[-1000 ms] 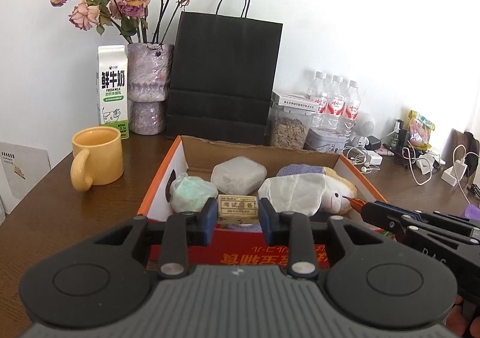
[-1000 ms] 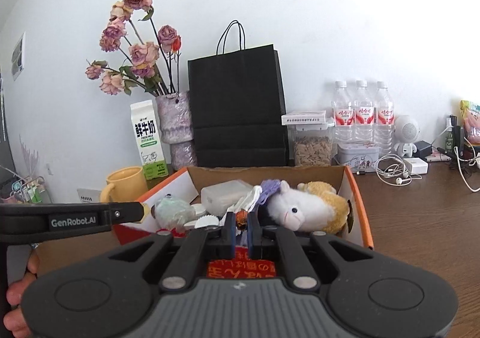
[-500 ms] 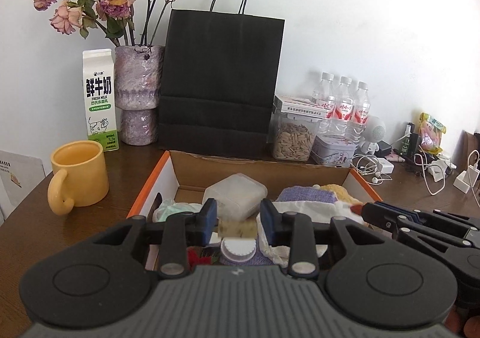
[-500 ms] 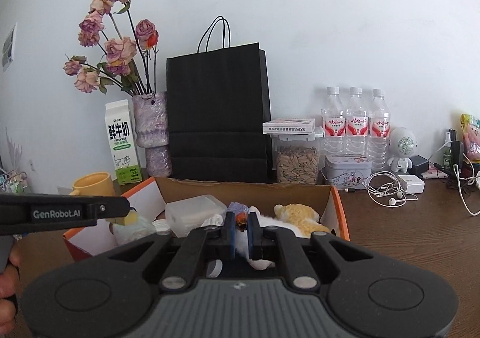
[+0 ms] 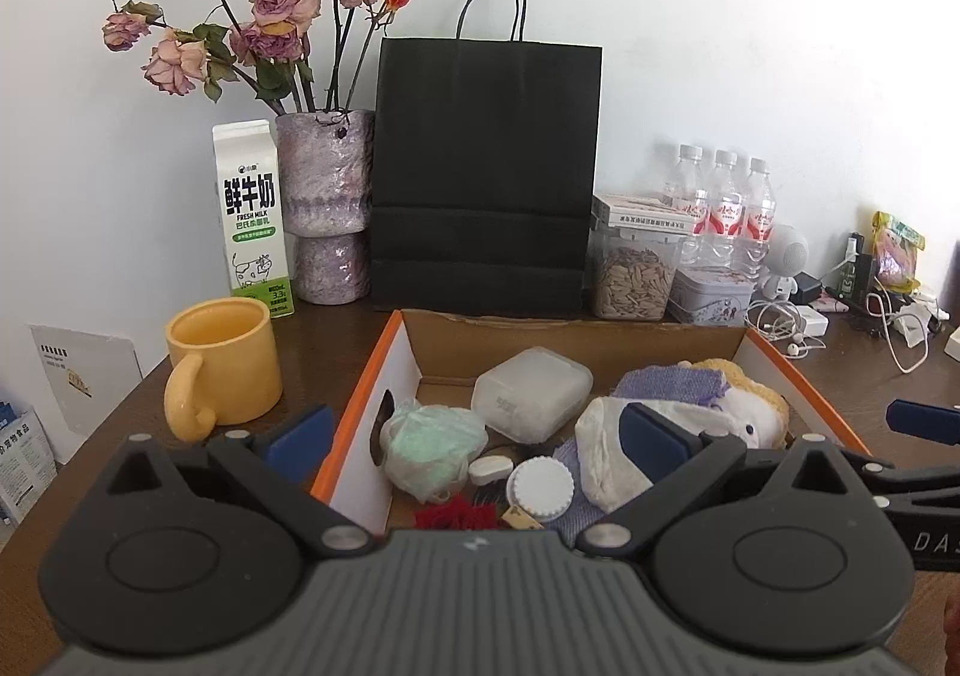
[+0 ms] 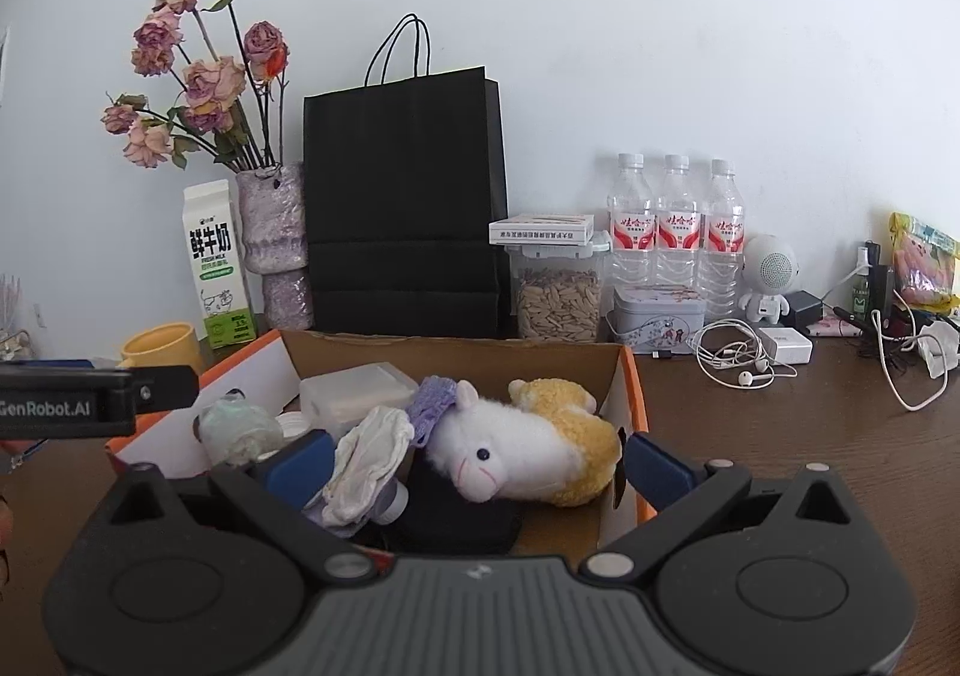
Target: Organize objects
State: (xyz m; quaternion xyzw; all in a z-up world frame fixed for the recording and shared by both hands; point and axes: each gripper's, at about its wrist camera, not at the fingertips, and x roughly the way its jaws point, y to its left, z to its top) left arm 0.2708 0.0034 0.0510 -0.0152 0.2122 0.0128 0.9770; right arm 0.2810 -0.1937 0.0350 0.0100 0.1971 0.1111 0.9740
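An open cardboard box with orange edges [image 5: 366,376] sits on the brown table and also shows in the right wrist view [image 6: 636,406]. It holds a white and yellow plush lamb [image 6: 528,445], a frosted plastic case [image 5: 531,394], a greenish wrapped bundle [image 5: 432,442], a white round cap [image 5: 540,482], a red tassel [image 5: 456,514], a small tan block [image 5: 522,517] and a white cloth [image 6: 369,457]. My left gripper [image 5: 477,445] is wide open and empty above the box's near end. My right gripper [image 6: 477,463] is wide open and empty above the lamb.
A yellow mug [image 5: 219,364] stands left of the box. Behind are a milk carton [image 5: 252,220], a vase of dried roses [image 5: 327,208], a black paper bag [image 5: 486,178], a seed jar [image 5: 633,277], a tin [image 5: 711,295] and three water bottles [image 6: 675,232]. Cables and earphones [image 6: 735,358] lie at right.
Both grippers have opened wide. The left let go of the small tan block, which now lies in the box. The right released the small orange thing it pinched. Both have pulled back a little.
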